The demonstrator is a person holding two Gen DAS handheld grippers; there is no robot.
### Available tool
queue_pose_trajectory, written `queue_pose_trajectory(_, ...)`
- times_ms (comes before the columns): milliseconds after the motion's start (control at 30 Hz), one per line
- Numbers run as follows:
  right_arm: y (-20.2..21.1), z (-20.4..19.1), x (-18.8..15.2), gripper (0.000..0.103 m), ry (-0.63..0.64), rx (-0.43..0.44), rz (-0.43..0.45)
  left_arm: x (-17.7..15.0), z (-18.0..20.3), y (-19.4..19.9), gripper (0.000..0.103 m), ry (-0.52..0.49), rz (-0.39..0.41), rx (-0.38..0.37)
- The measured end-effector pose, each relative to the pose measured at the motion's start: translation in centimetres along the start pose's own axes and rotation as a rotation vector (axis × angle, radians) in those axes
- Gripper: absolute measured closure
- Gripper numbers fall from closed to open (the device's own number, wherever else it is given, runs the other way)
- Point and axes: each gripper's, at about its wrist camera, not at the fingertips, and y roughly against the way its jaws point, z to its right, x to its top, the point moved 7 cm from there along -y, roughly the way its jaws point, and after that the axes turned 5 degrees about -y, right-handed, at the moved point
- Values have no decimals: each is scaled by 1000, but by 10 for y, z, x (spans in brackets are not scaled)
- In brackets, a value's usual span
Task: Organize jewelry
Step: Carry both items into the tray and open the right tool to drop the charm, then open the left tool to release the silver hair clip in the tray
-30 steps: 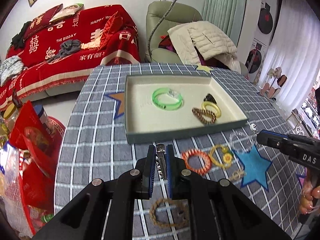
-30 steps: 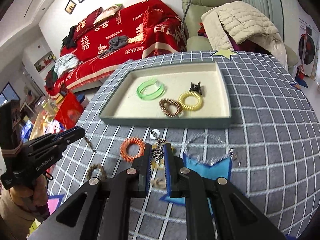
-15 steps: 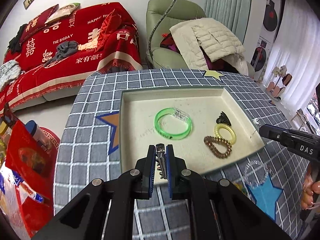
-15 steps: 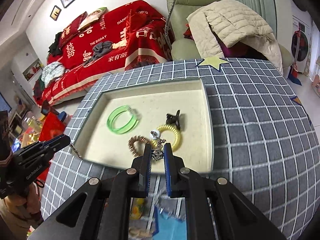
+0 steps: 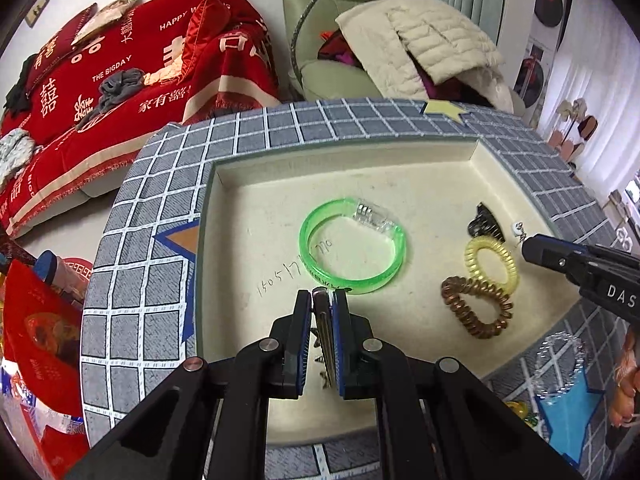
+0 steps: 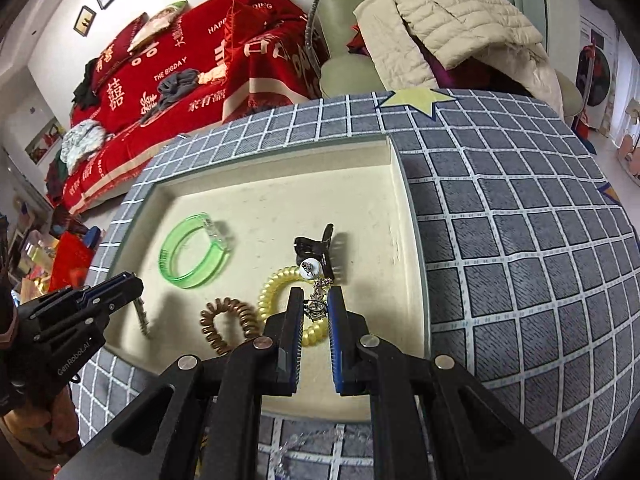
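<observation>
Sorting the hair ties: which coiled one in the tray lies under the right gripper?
The yellow coil; the right gripper hangs over it, the brown coil lies beside.

Bare tray (image 5: 256, 208) floor is lying open along the left side and far wall. The green bangle (image 5: 352, 246) is sitting mid-tray, just ahead of the left tongs (image 5: 323, 300). The yellow coil (image 6: 280, 292), brown coil (image 6: 226, 320) and black clip (image 6: 316, 246) are crowding the floor under the right tongs (image 6: 314, 300)
</observation>
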Motion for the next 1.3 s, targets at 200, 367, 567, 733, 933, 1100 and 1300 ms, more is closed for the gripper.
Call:
queue_pose_trajectory(200, -15, 5, -5, 89, -13, -10, -32, -6, 4, -16, 73, -29, -43, 32)
queue_pose_trajectory(367, -19, 3, -5, 87, -10, -10, -49, -5, 5, -16, 73, -37, -46, 58)
queue_pose_trajectory(567, -9, -2, -3, 47, -10, 22, -24, -3, 3, -5, 73, -28, -33, 71)
queue_pose_trajectory(733, 11, -2, -3, 44, -38, 53, 13, 0, 3, -1, 72, -30, -26, 76)
queue_pose_trajectory(933, 31, -2, -9, 42, -50, 70, 39, 1, 2, 4, 72, -12, -24, 65)
queue_pose_trajectory(1100, 45, -5, -14, 41, -58, 91, 54, 6, 6, 17, 72, -32, 3, 71)
queue_pose_trajectory(1300, 60, -9, -22, 36, -63, 108, 71, 9, 5, 34, 72, -14, 24, 56)
